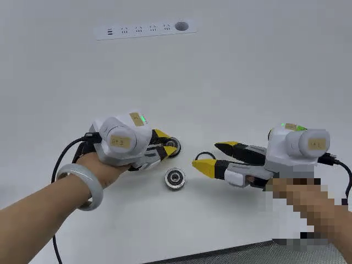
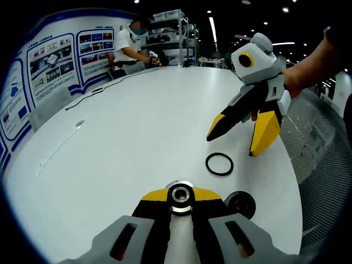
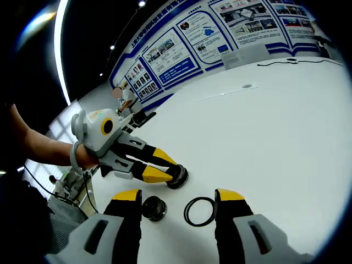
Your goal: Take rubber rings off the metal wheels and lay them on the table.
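My left gripper (image 1: 168, 148) is shut on a small metal wheel (image 1: 174, 145) resting on the white table; in the left gripper view the wheel (image 2: 180, 195) sits between my yellow-tipped jaws. A second wheel (image 1: 175, 178) with a dark rubber rim lies loose just in front, also seen as a wheel (image 2: 240, 203) and a wheel (image 3: 154, 208). A black rubber ring (image 1: 205, 153) lies flat on the table. My right gripper (image 1: 208, 155) stands open right over the ring (image 3: 186, 211), with nothing in its jaws. From the left gripper's side, the ring (image 2: 208, 163) lies below the right gripper (image 2: 234, 142).
A white power strip (image 1: 146, 28) lies at the far side of the table (image 1: 247, 82). The table's near edge runs along the bottom, with dark mesh (image 1: 247, 254) beyond it. A person (image 2: 129, 47) stands far off by wall posters.
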`<state>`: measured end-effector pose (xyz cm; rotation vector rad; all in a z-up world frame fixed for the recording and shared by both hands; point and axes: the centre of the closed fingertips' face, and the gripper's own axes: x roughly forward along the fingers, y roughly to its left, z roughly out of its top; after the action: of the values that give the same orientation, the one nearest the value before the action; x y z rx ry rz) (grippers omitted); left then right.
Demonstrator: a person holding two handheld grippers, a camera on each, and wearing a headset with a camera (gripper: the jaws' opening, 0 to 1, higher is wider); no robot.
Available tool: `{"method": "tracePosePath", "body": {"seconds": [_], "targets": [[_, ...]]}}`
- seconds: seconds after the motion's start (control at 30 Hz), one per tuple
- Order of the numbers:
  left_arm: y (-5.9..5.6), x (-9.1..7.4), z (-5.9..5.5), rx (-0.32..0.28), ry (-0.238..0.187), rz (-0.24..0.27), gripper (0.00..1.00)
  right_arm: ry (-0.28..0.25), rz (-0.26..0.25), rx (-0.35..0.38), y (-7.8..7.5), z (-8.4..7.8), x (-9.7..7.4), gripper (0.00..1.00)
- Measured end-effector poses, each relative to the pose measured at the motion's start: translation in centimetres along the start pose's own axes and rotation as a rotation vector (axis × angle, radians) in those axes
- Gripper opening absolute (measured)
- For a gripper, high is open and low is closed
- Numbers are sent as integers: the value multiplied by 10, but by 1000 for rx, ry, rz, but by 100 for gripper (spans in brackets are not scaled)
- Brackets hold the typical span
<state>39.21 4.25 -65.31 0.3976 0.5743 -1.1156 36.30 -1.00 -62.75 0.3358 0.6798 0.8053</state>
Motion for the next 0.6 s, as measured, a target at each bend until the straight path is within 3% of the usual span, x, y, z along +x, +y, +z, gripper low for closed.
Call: {"method": "tracePosePath", "body": {"seconds": [0.03,0.2,0.6], "targets": [[0,0,0,-1,-1,0,13,0,-1,40,-1,0,2,53],[0,0,0,-6,-7,0,13,-19,7,96,-3,7,9,48],[1,0,0,-21,-21,7,13,5,27,179,-2,6,32,42]]}}
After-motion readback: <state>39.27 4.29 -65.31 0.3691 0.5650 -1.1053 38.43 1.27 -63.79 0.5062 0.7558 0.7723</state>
